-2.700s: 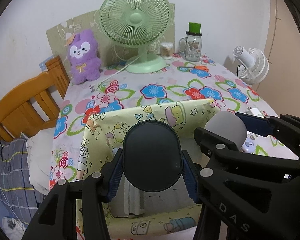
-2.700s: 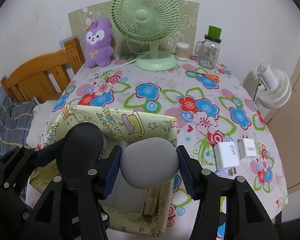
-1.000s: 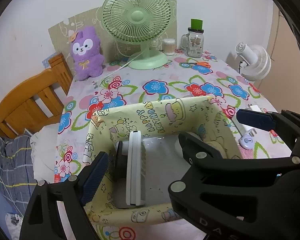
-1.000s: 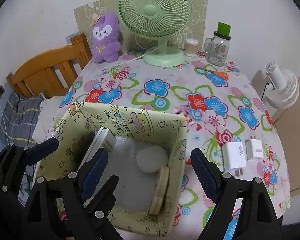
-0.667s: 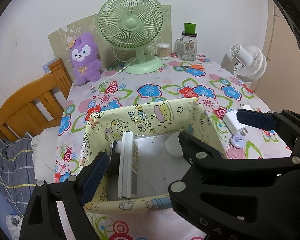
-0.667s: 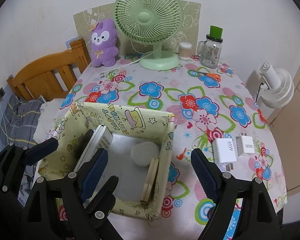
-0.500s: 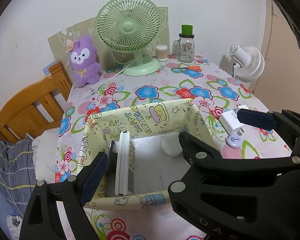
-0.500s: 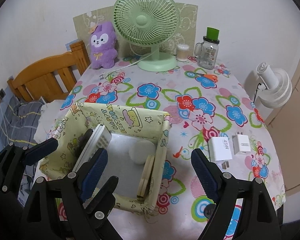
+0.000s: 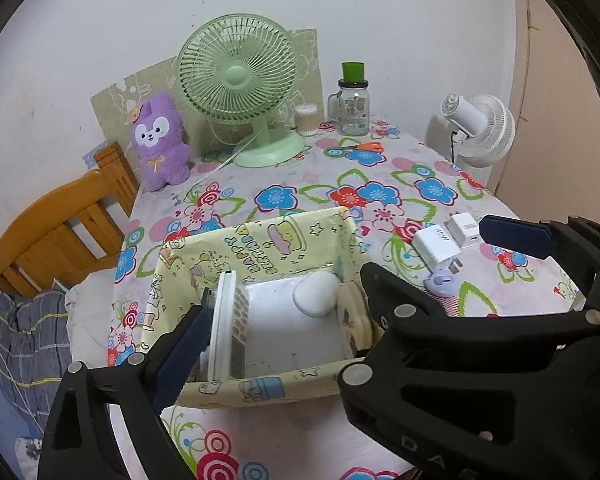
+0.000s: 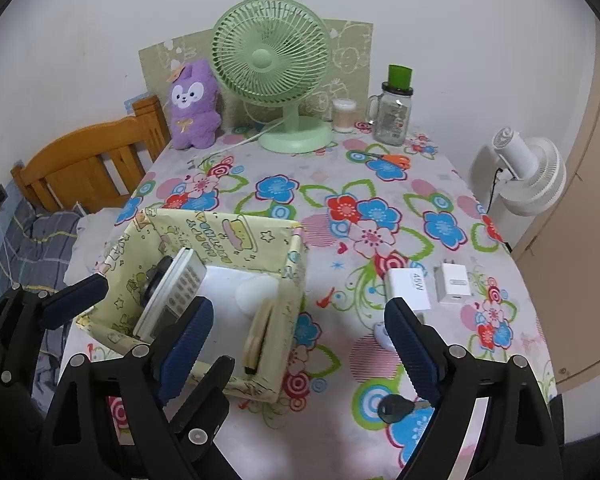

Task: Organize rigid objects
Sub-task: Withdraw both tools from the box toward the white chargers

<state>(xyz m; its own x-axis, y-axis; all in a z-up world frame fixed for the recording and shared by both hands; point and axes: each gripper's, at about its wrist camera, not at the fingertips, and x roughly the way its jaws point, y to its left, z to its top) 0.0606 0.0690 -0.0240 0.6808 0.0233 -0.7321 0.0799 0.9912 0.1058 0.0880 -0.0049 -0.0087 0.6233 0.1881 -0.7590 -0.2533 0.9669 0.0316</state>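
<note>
A yellow cartoon-print box (image 9: 260, 240) (image 10: 220, 236) stands on the flowered tablecloth. In it are a white remote (image 9: 224, 320), a dark mouse (image 9: 207, 298) behind the remote, a pale grey mouse (image 9: 316, 294) and a flat beige item (image 9: 354, 316) against the right wall. My left gripper (image 9: 300, 332) hangs above the box's near side, its jaws opening with nothing between them. My right gripper (image 10: 300, 308) stands open and empty over the box's right corner. The two grippers' inner fingers cross. Two white chargers (image 10: 410, 284), a small lilac item (image 9: 442, 282) and a dark key fob (image 10: 394, 402) lie to the right.
At the back stand a green fan (image 10: 272, 60), a purple plush (image 10: 194, 104), a lidded glass jar (image 10: 394, 116) and orange scissors (image 10: 396, 160). A white fan (image 10: 528, 176) stands beyond the table's right edge, a wooden chair (image 10: 88, 160) at the left.
The dark mouse and the grey mouse, earlier gripped over the box, have been let go and now lie inside it. Both grippers have drawn back and up, so the box looks smaller.
</note>
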